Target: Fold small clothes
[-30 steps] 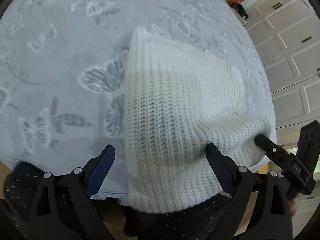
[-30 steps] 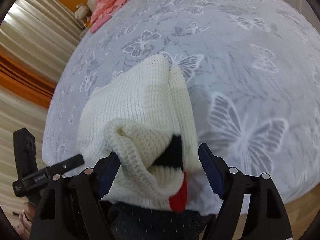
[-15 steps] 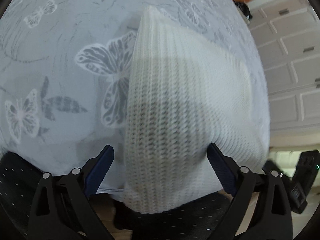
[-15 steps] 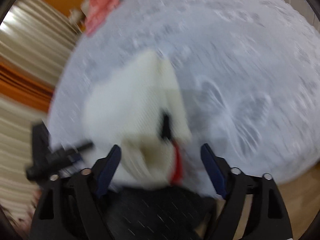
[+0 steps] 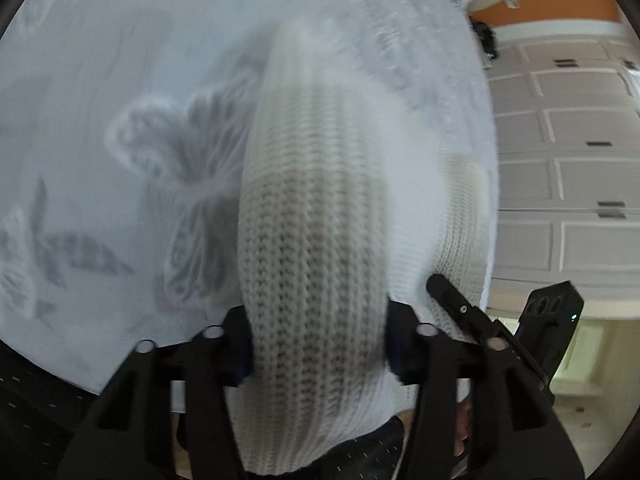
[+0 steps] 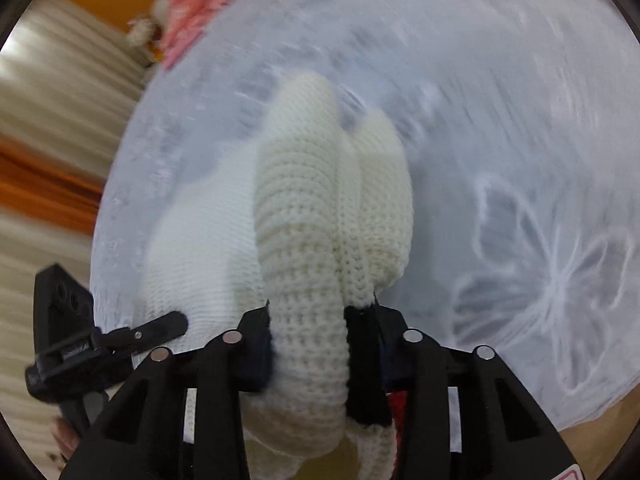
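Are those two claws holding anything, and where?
Both grip the white knitted garment: left gripper and right gripper each pinch a bunched near edge.

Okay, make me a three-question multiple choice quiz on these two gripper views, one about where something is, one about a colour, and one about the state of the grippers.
1. Where does the far end of the white knit garment lie?
A. on the butterfly-print bedspread
B. on a wooden floor
C. in a basket

2. What colour is the clothing at the bed's far edge?
A. green
B. pink
C. black

3. How are the left gripper and right gripper set?
A. both open and empty
B. only one closed
C. both closed on the garment

Answers: 1 A, its end rests on the print; 2 B, it shows pink near the orange wall; 3 C, knit is pinched between both pairs of fingers.
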`<state>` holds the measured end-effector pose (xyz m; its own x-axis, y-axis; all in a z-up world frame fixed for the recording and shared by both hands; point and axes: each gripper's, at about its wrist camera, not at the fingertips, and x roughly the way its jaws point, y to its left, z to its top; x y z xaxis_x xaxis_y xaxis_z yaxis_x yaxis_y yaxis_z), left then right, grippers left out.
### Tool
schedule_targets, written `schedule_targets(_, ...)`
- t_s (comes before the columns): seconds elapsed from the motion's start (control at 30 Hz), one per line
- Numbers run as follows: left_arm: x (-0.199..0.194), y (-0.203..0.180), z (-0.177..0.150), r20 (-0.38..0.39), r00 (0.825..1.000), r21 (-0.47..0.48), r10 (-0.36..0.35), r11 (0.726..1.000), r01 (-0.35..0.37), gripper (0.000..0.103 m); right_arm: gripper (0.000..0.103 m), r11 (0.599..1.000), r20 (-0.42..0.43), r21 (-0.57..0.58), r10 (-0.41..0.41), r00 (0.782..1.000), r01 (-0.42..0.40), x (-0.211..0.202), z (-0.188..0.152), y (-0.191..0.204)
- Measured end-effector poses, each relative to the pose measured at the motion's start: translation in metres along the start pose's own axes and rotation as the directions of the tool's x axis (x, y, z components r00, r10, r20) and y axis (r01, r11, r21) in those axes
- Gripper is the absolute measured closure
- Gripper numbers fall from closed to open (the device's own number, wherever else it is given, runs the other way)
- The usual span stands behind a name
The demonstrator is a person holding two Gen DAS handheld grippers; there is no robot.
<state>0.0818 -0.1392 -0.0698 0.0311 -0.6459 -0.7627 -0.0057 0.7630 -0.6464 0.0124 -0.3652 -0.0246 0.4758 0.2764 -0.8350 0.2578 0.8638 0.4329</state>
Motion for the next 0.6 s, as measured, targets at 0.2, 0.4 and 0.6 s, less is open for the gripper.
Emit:
schedule_targets(0.2,-0.090,-0.038,0.008,0.159,0.987,0.208,-0.003,0.978,-0.031,0.059,0.069,0.986,0.161,-0.122,0.134,0.978,-0.115,-0.047,0.016,0.060)
schedule_targets(0.4,-0.120,-0.015,0.015,0.322,0.933,0.243,0.163,0.938,-0.248,0.042,0.056,0.997,0.071,-0.063,0.042,0.997,-0.037,0.037,0.013,0.044)
schedule_targets(0.6,-0.077,0.028,0.010,0.346,0.822,0.214,0.453,0.814,-0.539,0.043,0.057,0.995,0.138,-0.098,0.012,0.990,0.002,0.008,-0.008,0.060)
